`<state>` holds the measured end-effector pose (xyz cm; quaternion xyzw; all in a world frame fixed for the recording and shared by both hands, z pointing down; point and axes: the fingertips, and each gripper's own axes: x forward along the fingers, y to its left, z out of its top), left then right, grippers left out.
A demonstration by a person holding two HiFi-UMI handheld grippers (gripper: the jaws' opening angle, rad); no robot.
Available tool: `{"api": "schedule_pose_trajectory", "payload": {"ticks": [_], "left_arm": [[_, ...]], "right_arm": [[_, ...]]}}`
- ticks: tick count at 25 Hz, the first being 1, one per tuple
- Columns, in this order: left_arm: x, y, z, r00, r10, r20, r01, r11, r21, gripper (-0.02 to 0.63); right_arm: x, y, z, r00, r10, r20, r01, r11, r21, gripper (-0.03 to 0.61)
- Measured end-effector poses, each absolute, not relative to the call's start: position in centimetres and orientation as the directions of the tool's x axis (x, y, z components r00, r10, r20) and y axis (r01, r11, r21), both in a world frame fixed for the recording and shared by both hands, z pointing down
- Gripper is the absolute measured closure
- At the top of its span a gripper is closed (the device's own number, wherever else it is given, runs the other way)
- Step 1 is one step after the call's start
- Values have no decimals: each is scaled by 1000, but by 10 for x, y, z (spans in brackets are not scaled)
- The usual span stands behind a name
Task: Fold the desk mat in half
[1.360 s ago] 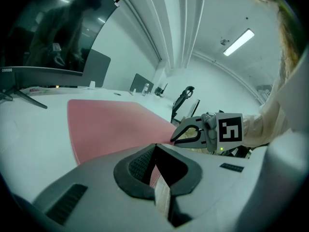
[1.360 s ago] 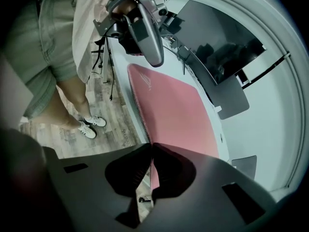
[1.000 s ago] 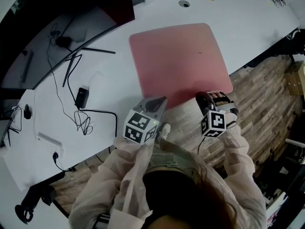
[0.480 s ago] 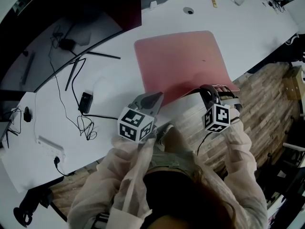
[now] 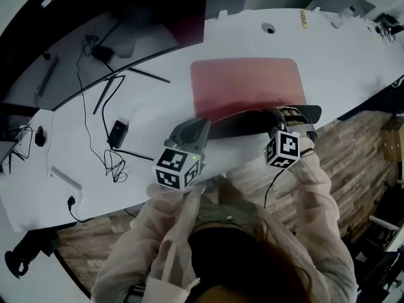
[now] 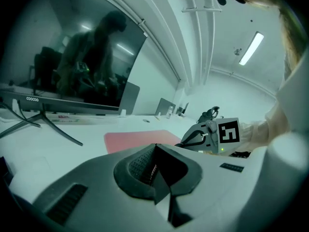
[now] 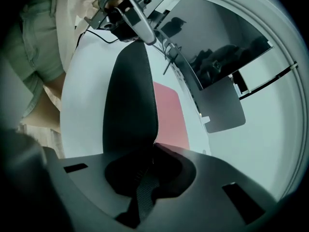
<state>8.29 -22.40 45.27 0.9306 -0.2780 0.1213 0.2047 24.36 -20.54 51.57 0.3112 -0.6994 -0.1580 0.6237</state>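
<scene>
A pink desk mat [image 5: 247, 84] lies on the white desk [image 5: 353, 55]. Its near edge is lifted off the desk, so the dark underside [image 5: 249, 122] shows as a band between my grippers. My left gripper [image 5: 201, 130] is shut on the near left corner. My right gripper [image 5: 289, 116] is shut on the near right corner. In the right gripper view the dark underside [image 7: 130, 105] runs from my right gripper [image 7: 153, 151] up to the left gripper [image 7: 126, 11], with the pink top [image 7: 170, 115] beside it. The left gripper view shows my left gripper [image 6: 155, 170] pinched shut, with the pink mat [image 6: 137, 139] beyond it.
A dark monitor [image 5: 145, 11] stands at the back left of the desk on thin legs [image 5: 120, 81]. Cables [image 5: 88, 112], a black adapter [image 5: 117, 132] and a white power strip [image 5: 64, 183] lie to the left. A laptop [image 5: 341, 0] sits at the far right. Wooden floor [image 5: 360, 150] lies beyond the desk's near edge.
Both grippers have risen and moved away from the person with the mat's near edge. The edge has left the desk and the dark underside now shows.
</scene>
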Motion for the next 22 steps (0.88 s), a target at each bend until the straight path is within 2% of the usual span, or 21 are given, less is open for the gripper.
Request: {"api": "schedule_pose_trajectory", "payload": {"ticks": [7,22], "left_arm": [[79,-259,456,758,-548,353,-647,-702,299,589],[96,-288,481,696,-582,420,-711,-640,291,589]], "right_arm": [[245,-252,522,-59,-625,778,-211,770,602,545],[267,-324,557,-79,-591,803,-188,799,571,545]]}}
